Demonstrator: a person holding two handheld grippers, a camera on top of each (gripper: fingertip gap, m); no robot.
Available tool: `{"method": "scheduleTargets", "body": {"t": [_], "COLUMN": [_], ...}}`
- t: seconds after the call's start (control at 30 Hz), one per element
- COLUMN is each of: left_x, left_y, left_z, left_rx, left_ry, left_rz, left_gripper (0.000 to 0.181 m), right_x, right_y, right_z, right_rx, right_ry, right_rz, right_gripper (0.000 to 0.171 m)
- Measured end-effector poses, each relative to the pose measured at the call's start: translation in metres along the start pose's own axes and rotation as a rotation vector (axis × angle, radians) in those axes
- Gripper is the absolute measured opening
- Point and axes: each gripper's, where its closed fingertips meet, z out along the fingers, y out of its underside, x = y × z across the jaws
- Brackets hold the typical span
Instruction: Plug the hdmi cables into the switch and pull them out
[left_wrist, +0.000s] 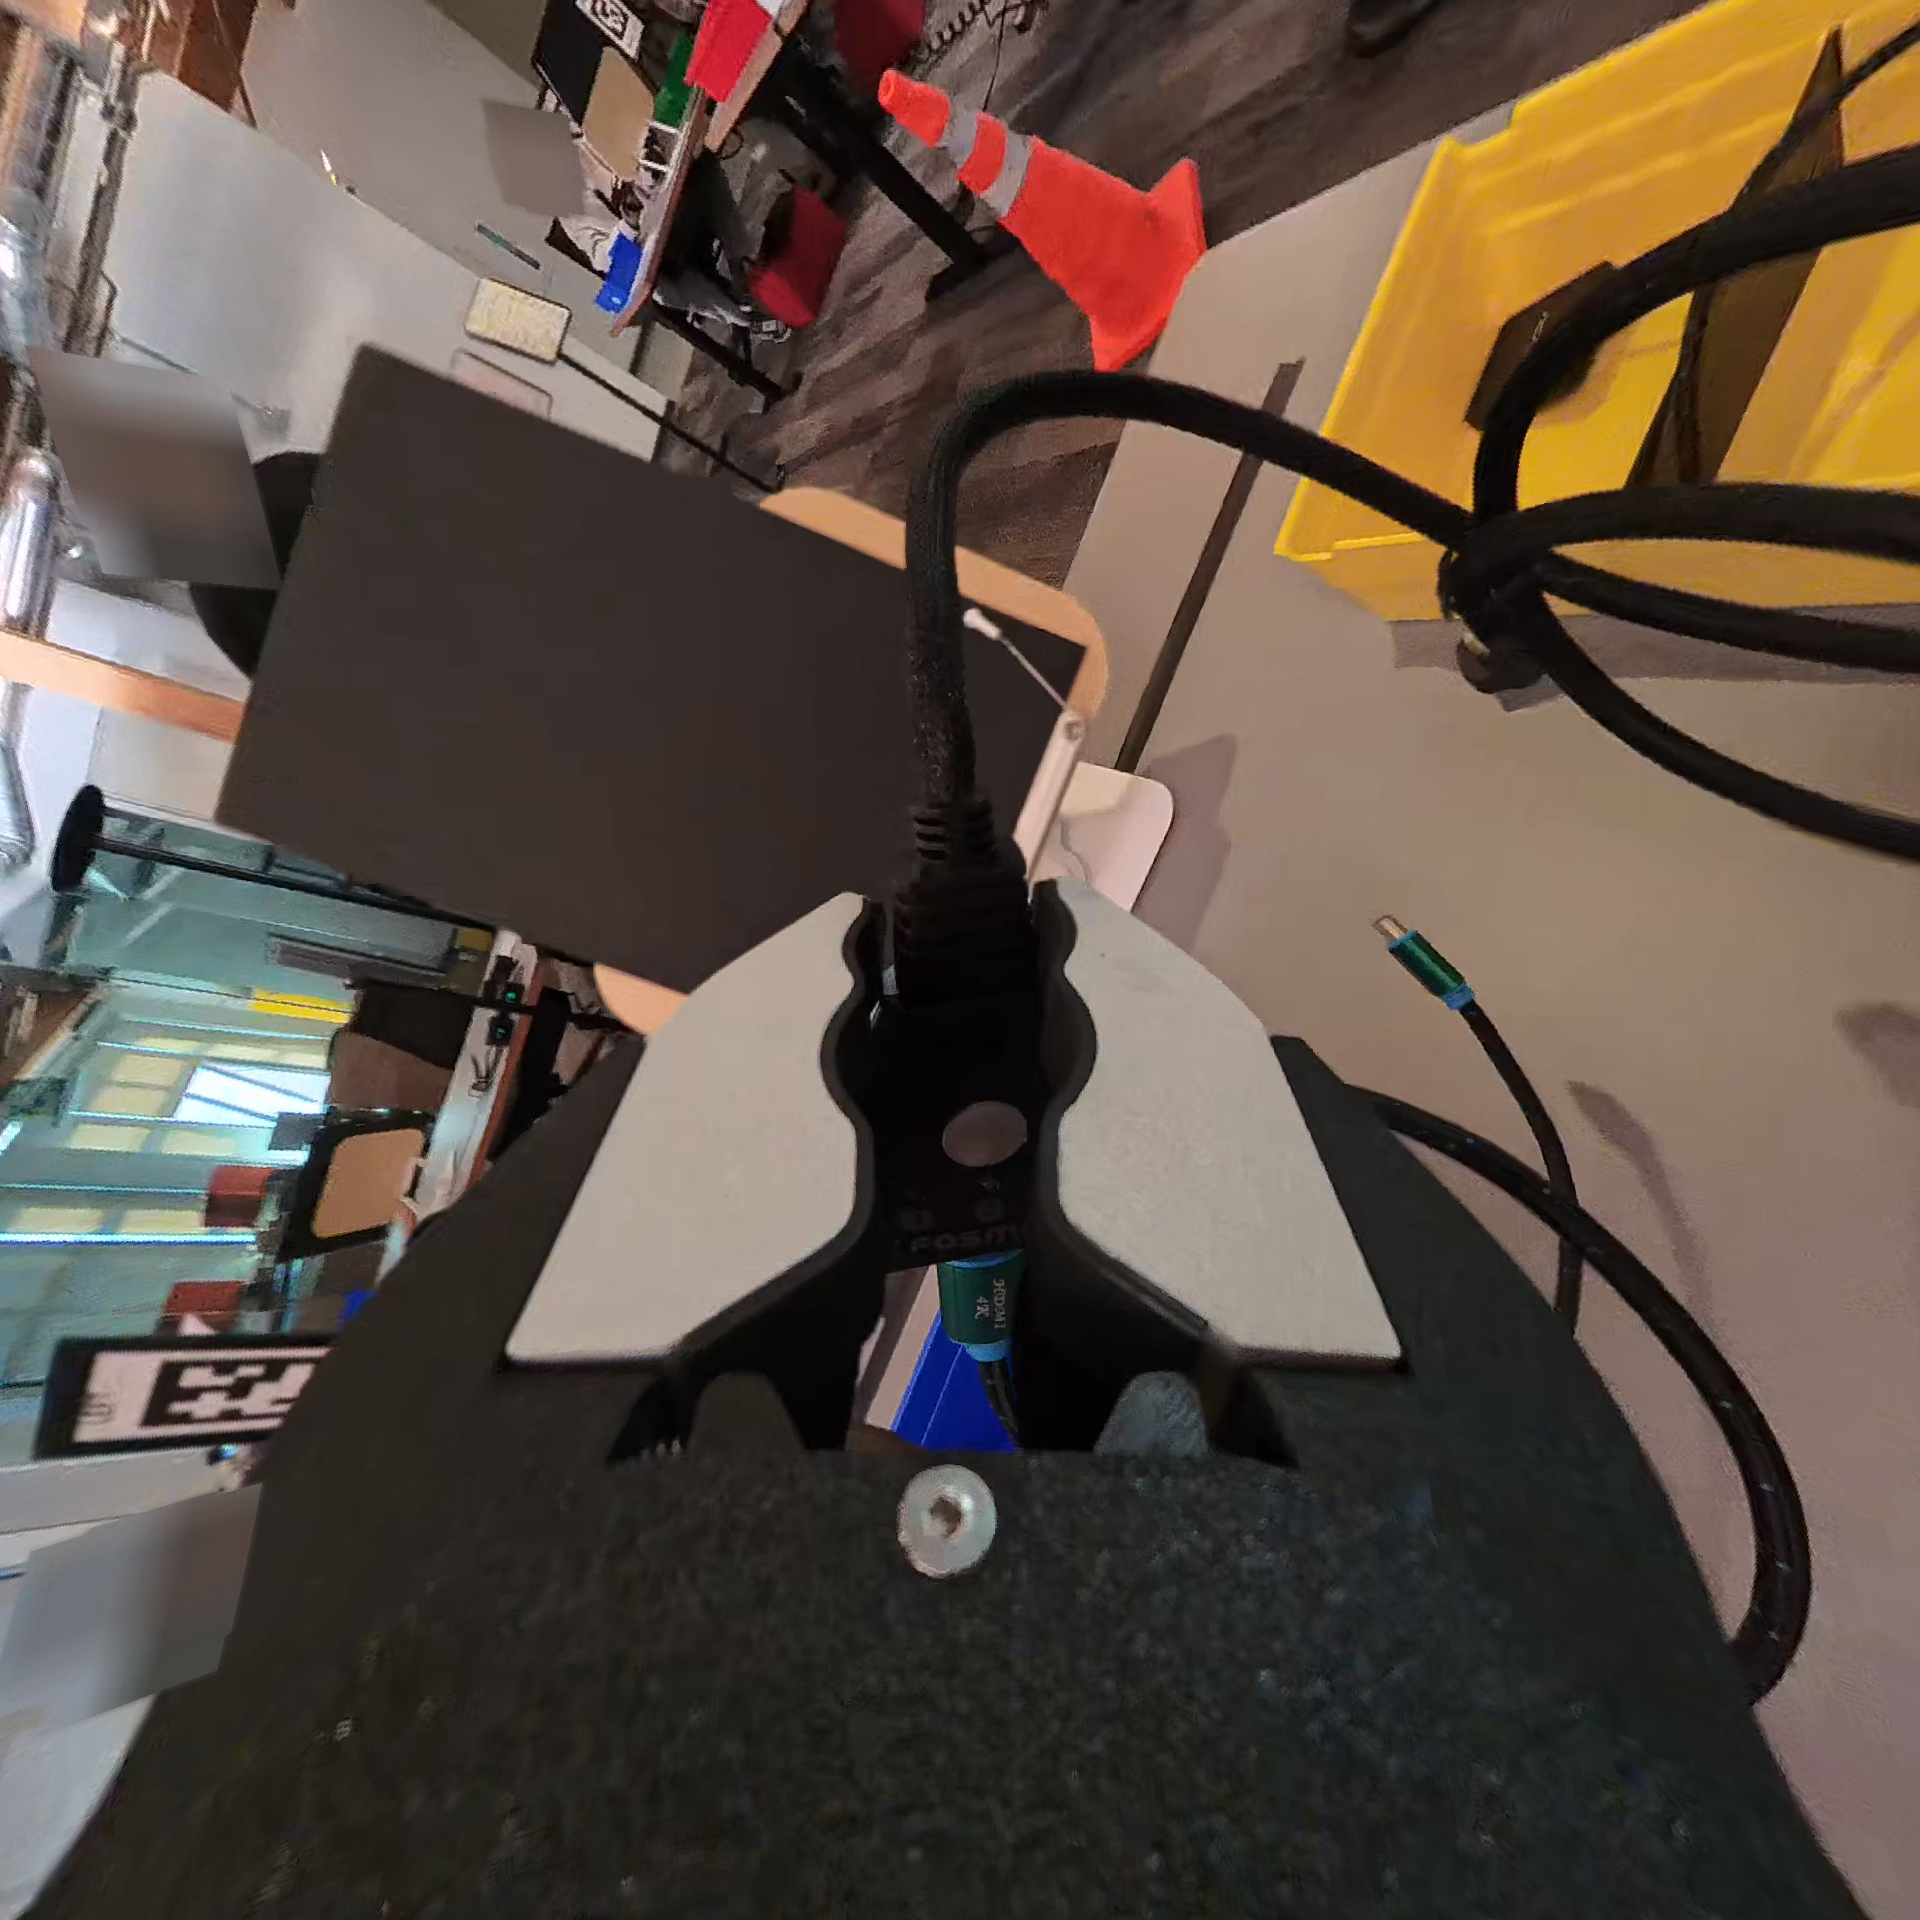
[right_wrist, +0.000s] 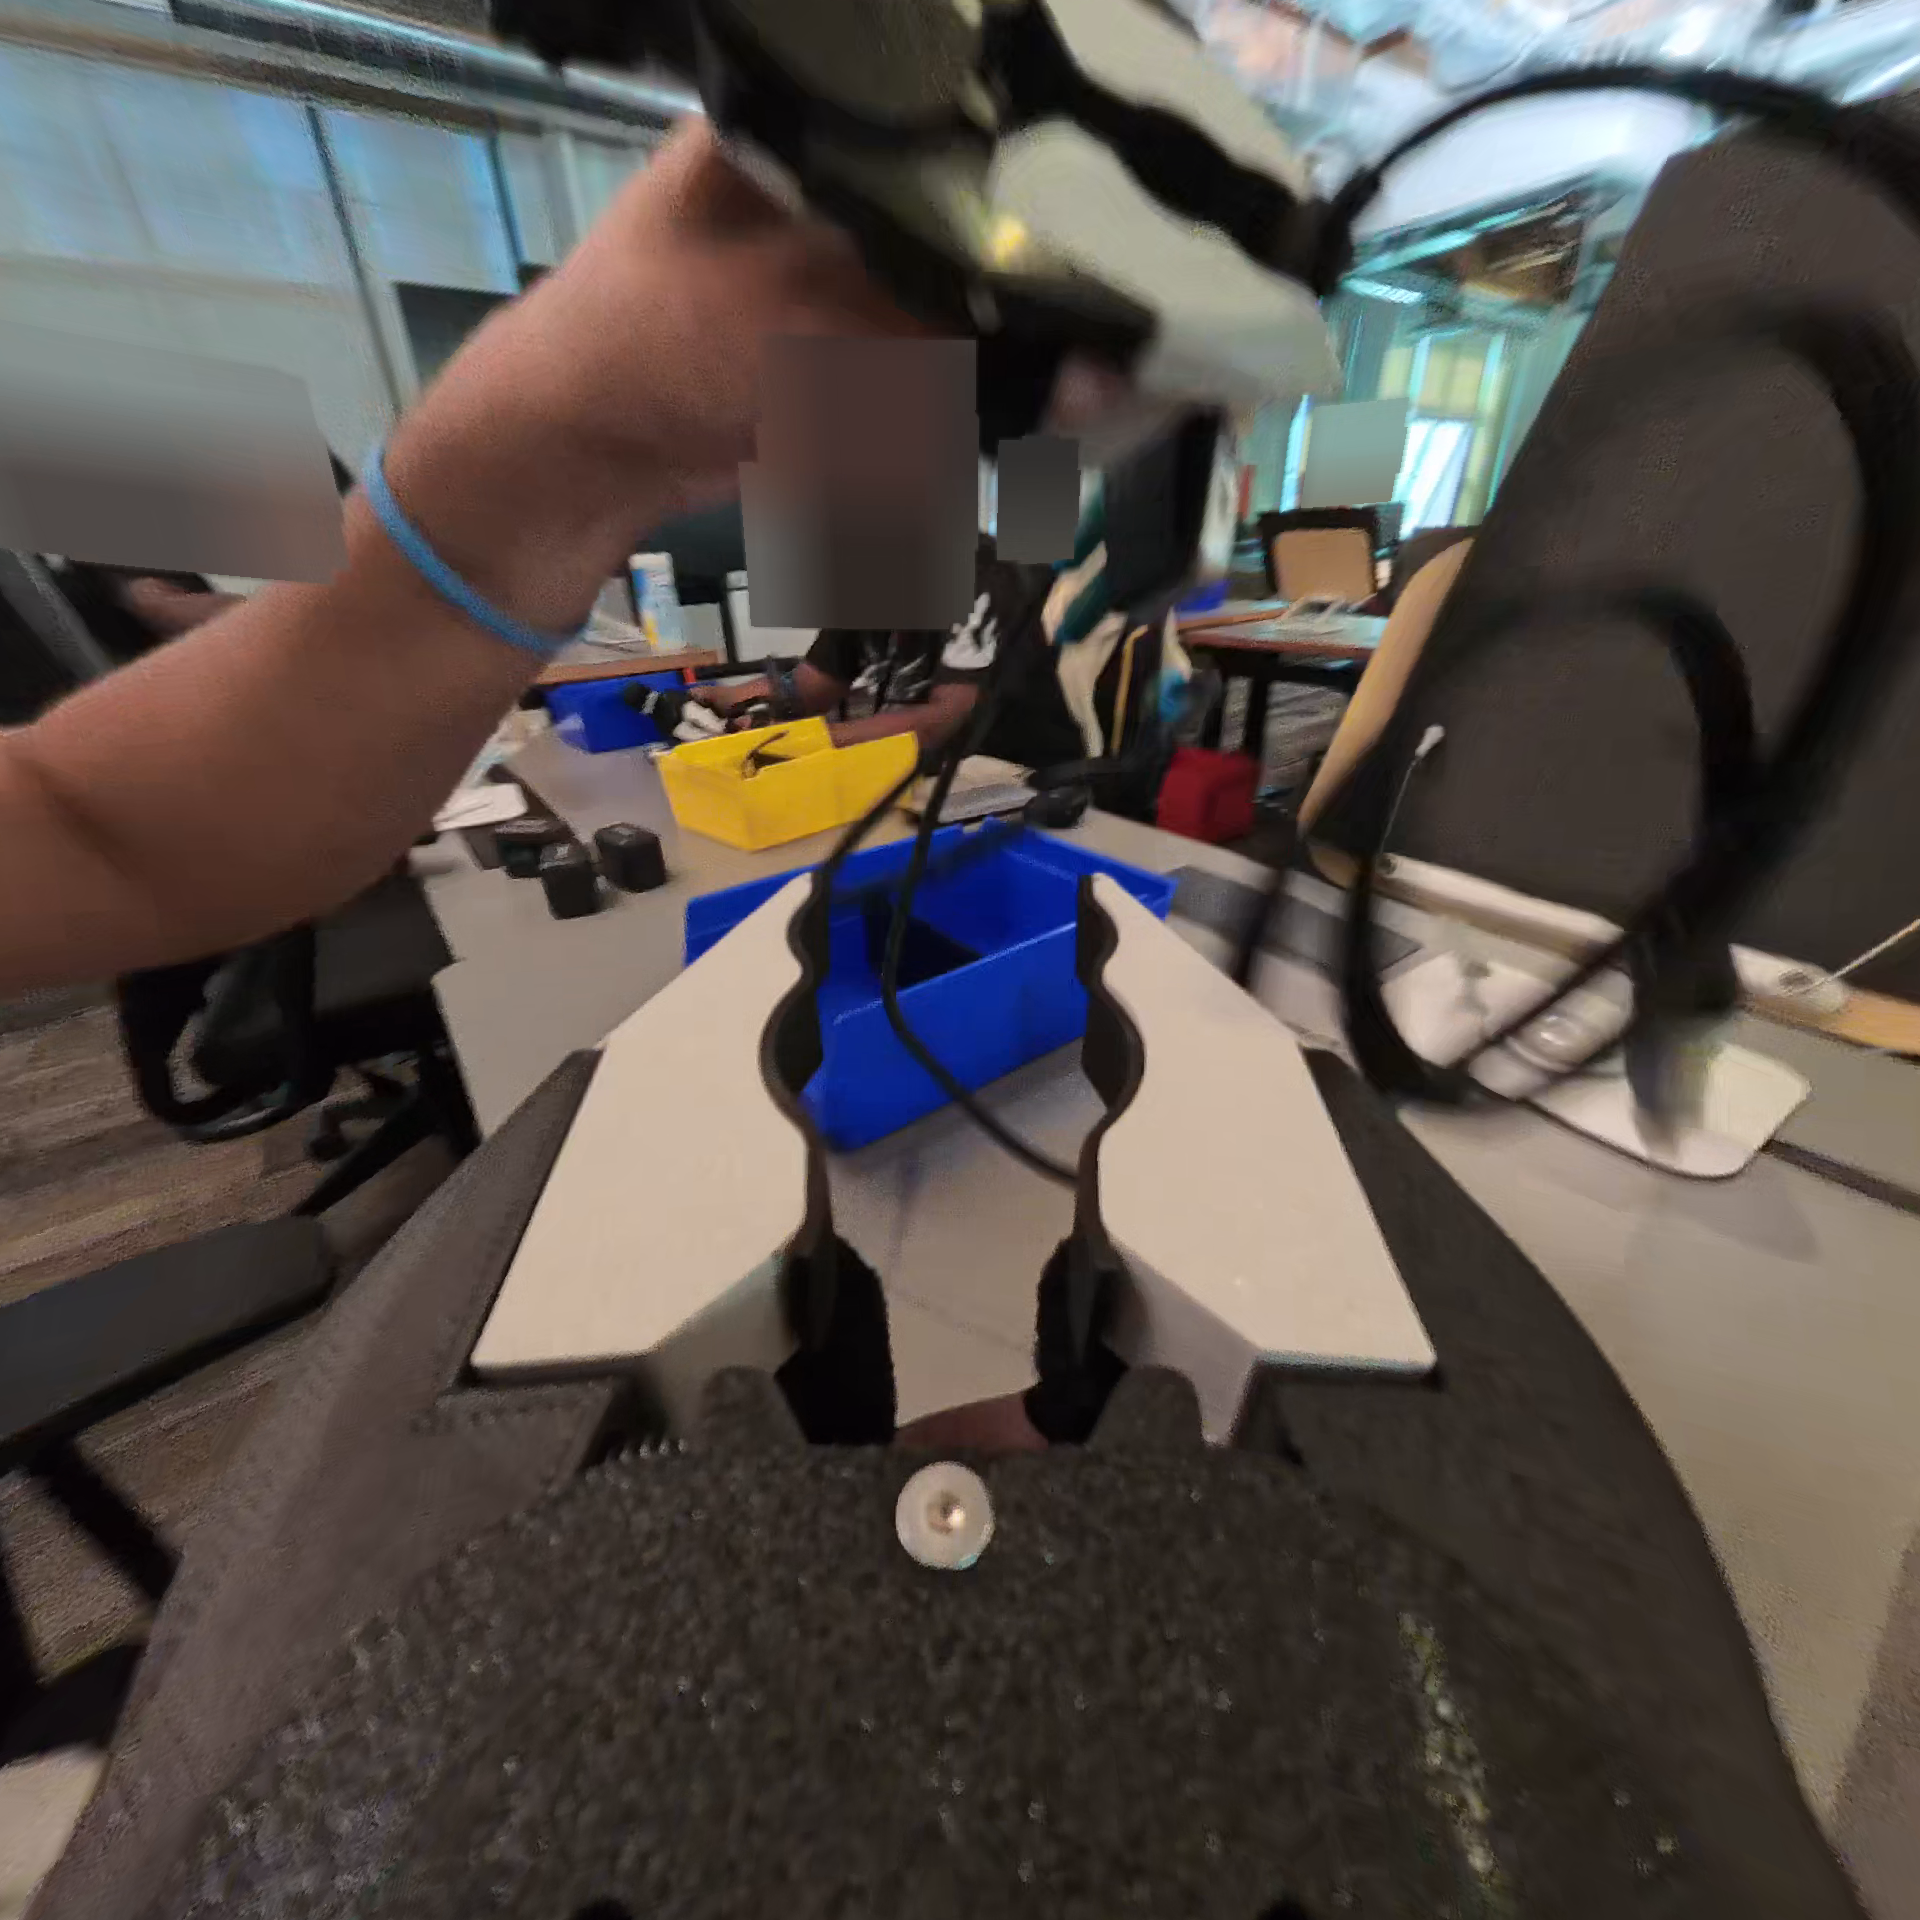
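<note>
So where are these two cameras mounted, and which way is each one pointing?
Left wrist view: sits on the left gripper, tilted, looking along its fingers, shut on the switch with a green plug in it; a loose green plug lies on the table.
Right wrist view: sits on the right gripper, open and empty, facing a blue bin; the person's left hand shows above.
Shared: the black cable and the left gripper.
</note>
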Motion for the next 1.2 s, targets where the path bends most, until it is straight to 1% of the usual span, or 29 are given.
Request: {"method": "scheduleTargets", "body": {"t": [0.07,0.17,0.27,0.37,0.4,0.43,0.47,0.53,0.6,0.67,0.7,0.77,0.83,0.87,0.97,1.0,1.1,1.17,1.2], "left_x": [0.024,0.054,0.079,0.104,0.110,0.115,0.119,0.129,0.135,0.123,0.116,0.106,0.104,0.109,0.136,0.144,0.161,0.169,0.169], "left_y": [-0.010,-0.022,-0.031,-0.038,-0.039,-0.038,-0.035,-0.025,-0.015,0.000,0.008,0.030,0.052,0.062,0.085,0.092,0.102,0.103,0.105], "left_z": [0.018,0.033,0.035,0.033,0.033,0.033,0.034,0.036,0.030,0.018,0.010,-0.007,-0.022,-0.029,-0.049,-0.052,-0.058,-0.060,-0.057], "left_rx": [-0.003,0.023,0.066,0.114,0.127,0.135,0.144,0.151,0.195,0.245,0.273,0.295,0.298,0.297,0.268,0.249,0.237,0.247,0.249], "left_ry": [0.002,0.030,0.071,0.148,0.170,0.191,0.216,0.292,0.386,0.400,0.404,0.428,0.459,0.495,0.641,0.668,0.686,0.686,0.649], "left_rz": [0.018,-0.022,-0.115,-0.217,-0.245,-0.266,-0.281,-0.281,-0.286,-0.291,-0.274,-0.234,-0.172,-0.144,-0.085,-0.064,-0.012,-0.011,-0.009], "left_gripper": [0.028,0.028,0.028,0.027,0.025,0.026,0.026,0.026,0.030,0.035,0.041,0.046,0.051,0.056,0.059,0.059,0.060,0.060,0.060], "right_x": [0.009,0.047,0.080,0.082,0.080,0.084,0.085,0.084,0.082,0.079,0.077,0.073,0.062,0.055,0.032,0.025,0.007,0.002,0.001], "right_y": [-0.004,0.006,0.018,0.025,0.025,0.028,0.033,0.047,0.061,0.072,0.076,0.081,0.084,0.085,0.087,0.089,0.089,0.088,0.088], "right_z": [0.012,0.016,0.011,0.012,0.012,0.010,0.008,0.007,0.007,0.007,0.006,0.005,0.005,0.005,0.005,0.005,0.010,0.017,0.020], "right_rx": [0.019,0.055,0.085,0.081,0.090,0.088,0.070,-0.011,-0.094,-0.168,-0.200,-0.238,-0.284,-0.307,-0.377,-0.402,-0.433,-0.427,-0.426], "right_ry": [0.073,0.223,0.250,0.134,0.085,0.079,0.049,-0.015,-0.025,-0.059,-0.086,-0.140,-0.245,-0.312,-0.516,-0.581,-0.751,-0.810,-0.826], "right_rz": [-0.015,0.073,0.148,0.184,0.195,0.204,0.205,0.268,0.233,0.256,0.271,0.283,0.324,0.351,0.423,0.453,0.535,0.606,0.646], "right_gripper": [0.047,0.047,0.049,0.050,0.045,0.029,0.022,0.016,0.017,0.019,0.019,0.019,0.019,0.019,0.019,0.019,0.019,0.019,0.018]}}
